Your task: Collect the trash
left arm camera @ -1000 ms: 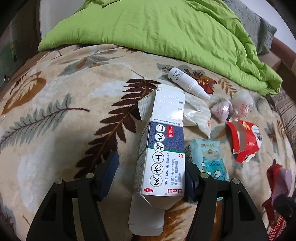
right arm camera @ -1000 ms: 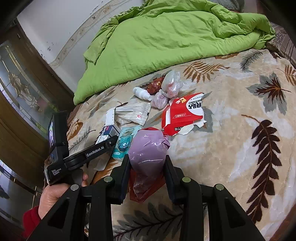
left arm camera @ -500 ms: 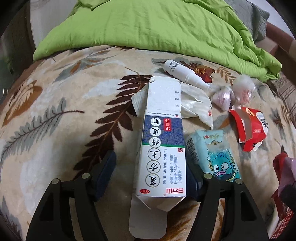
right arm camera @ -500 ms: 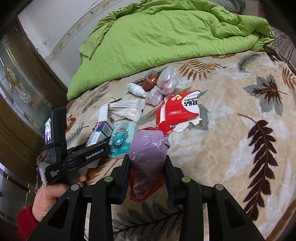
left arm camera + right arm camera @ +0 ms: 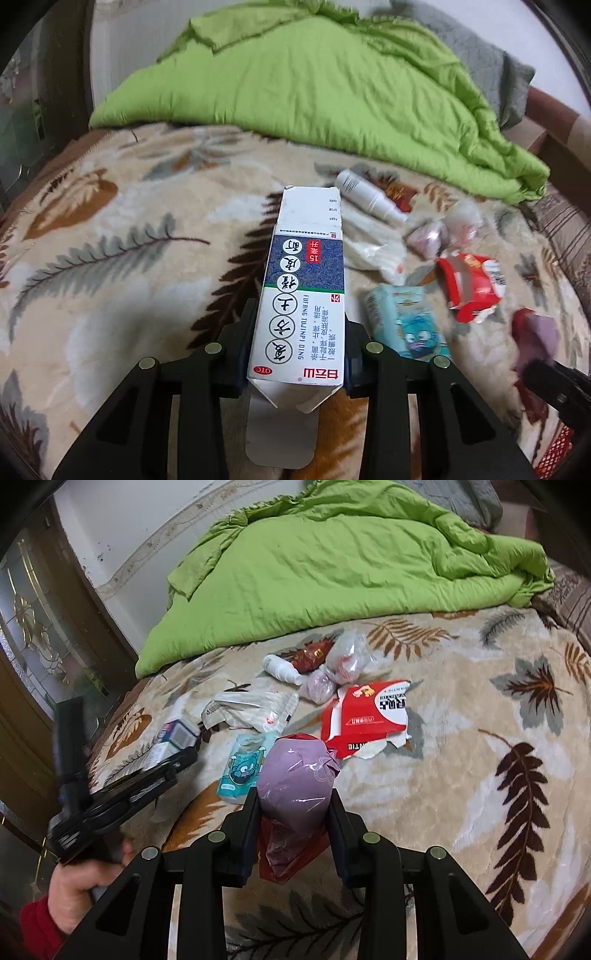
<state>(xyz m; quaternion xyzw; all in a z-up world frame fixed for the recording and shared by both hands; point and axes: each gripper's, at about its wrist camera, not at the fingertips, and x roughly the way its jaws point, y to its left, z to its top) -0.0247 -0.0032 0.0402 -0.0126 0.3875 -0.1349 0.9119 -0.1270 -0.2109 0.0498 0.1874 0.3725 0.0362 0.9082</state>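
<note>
A long white and blue medicine box (image 5: 306, 258), end flaps open, sits between the pads of my left gripper (image 5: 299, 321). The jaws are closing and both pads press its sides. The box is lifted off the leaf-patterned blanket (image 5: 110, 295). In the right wrist view the same box (image 5: 173, 734) shows at the left, with a hand in a red sleeve (image 5: 74, 886) holding that gripper. My right gripper (image 5: 293, 797) is shut on a purple plastic bag (image 5: 295, 771) with a red wrapper (image 5: 284, 860) hanging under it.
On the blanket lie a teal cartoon packet (image 5: 406, 325), a torn red carton (image 5: 369, 712), a crumpled white bag (image 5: 255, 705), a white bottle (image 5: 280, 668) and small plastic bags (image 5: 347, 657). A green duvet (image 5: 332, 103) is heaped behind. A dark cabinet (image 5: 29, 701) stands on the left.
The left jaws have closed in from wide apart onto the medicine box, and the gripper has risen with it. The right gripper still holds the purple bag in place.
</note>
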